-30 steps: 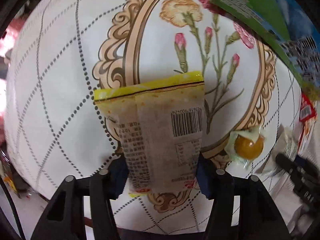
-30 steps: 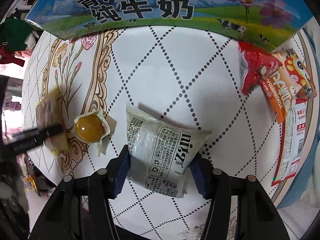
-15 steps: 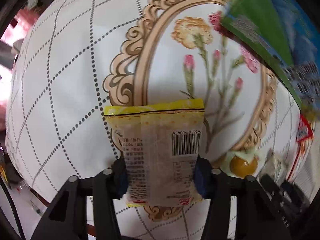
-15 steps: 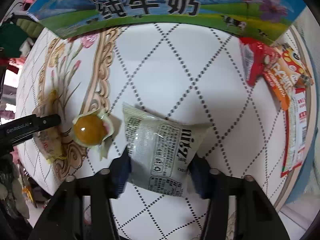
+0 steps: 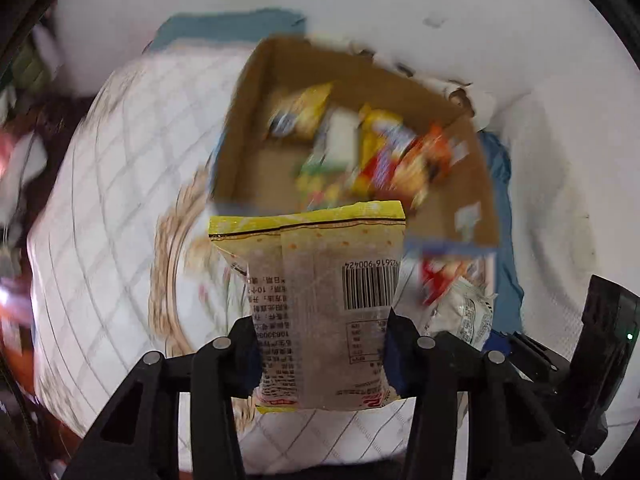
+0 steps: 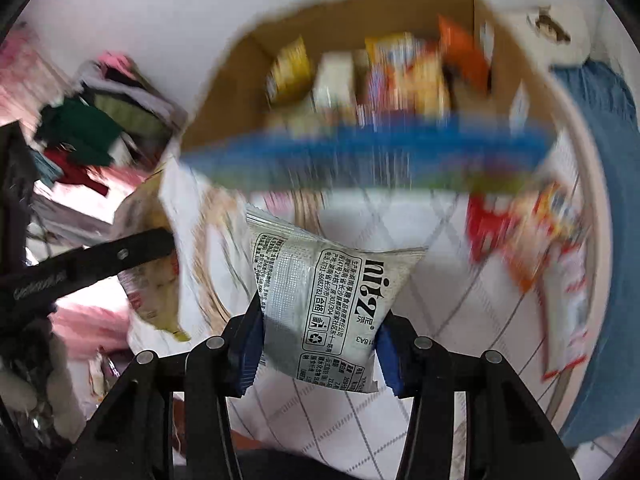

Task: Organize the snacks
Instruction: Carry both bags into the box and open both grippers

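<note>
My left gripper (image 5: pixel 322 354) is shut on a yellow-edged snack packet (image 5: pixel 320 300) and holds it up in the air, in front of an open cardboard box (image 5: pixel 256 92) with several snack packs inside. My right gripper (image 6: pixel 318 350) is shut on a silver-white snack pouch (image 6: pixel 324 304), also lifted, below the same box (image 6: pixel 224 84). The left gripper and its packet show at the left of the right wrist view (image 6: pixel 92 264). The right gripper's pouch shows at the lower right of the left wrist view (image 5: pixel 464 312). Both views are motion-blurred.
The box stands at the back of a round table with a white diamond-pattern cloth (image 5: pixel 100 184). Red and orange snack packs (image 6: pixel 532 236) lie on the table at the right. A blue cloth (image 6: pixel 612 120) hangs at the right. A heap of clothes (image 6: pixel 80 120) lies left.
Both grippers have lifted their packets off the tablecloth and tilted up toward the box, so its open inside has come into view. The round yellow snack is out of sight.
</note>
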{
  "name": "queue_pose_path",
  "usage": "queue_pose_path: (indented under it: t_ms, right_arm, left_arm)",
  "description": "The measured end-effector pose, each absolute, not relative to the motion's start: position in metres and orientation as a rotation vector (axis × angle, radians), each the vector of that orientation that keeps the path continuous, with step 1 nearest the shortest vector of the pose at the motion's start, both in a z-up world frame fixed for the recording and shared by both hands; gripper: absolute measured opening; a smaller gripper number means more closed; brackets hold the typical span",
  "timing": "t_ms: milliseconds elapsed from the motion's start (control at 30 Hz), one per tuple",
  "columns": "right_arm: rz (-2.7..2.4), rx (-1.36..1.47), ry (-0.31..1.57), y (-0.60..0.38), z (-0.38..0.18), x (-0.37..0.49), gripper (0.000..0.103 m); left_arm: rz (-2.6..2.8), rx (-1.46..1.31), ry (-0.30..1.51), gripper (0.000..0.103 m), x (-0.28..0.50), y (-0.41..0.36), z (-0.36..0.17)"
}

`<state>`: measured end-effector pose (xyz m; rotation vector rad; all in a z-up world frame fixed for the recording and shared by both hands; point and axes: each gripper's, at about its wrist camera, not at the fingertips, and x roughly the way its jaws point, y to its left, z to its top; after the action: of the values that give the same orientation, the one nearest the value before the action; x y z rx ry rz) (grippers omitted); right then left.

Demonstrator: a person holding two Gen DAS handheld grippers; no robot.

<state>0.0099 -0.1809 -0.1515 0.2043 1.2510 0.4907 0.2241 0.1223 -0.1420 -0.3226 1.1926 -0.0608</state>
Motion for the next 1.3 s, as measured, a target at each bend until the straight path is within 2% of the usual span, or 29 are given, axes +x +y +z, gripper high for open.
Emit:
queue_pose_path:
  t_ms: [100,267,533,700,767,800,833,967,1300]
  right_arm:
    - [0.486,0.229,1.185,-0.190,-0.116,0.040,0.051]
    - [0.402,0.177,1.135,-0.201,-0.101,0.101,0.051]
    - [0.306,0.088,1.263,-0.218,-0.152,0.179,0.051]
    - [0.294,0.049,1.340,-0.215,-0.179,0.194,0.053]
    - [0.282,0.032,1.381,-0.212,-0.188,0.199,0.069]
    - [0.274,0.023,1.404,-0.211,-0.193,0.200,0.088]
    - [0.282,0.027,1.416,-0.210,-0.195,0.199,0.094]
    - [0.272,0.011,1.430,-0.202,-0.202,0.197,0.099]
    - [0.224,0.022,1.403,-0.195,-0.207,0.197,0.099]
  left_arm:
    - [-0.060,-0.240,1.153,0.044,0.265,0.117,-0.114]
    - [-0.017,-0.162,1.203,0.044,0.325,0.130,-0.128]
    - [0.045,-0.089,1.386,0.045,0.386,0.137,-0.207]
    - [0.057,-0.116,1.482,0.048,0.383,0.144,-0.226]
    - [0.065,-0.146,1.510,0.064,0.383,0.147,-0.234]
    - [0.068,-0.155,1.514,0.084,0.383,0.148,-0.238]
    - [0.075,-0.155,1.511,0.093,0.382,0.149,-0.239]
    - [0.079,-0.162,1.508,0.094,0.379,0.145,-0.244]
    - [0.114,-0.173,1.459,0.094,0.366,0.133,-0.241]
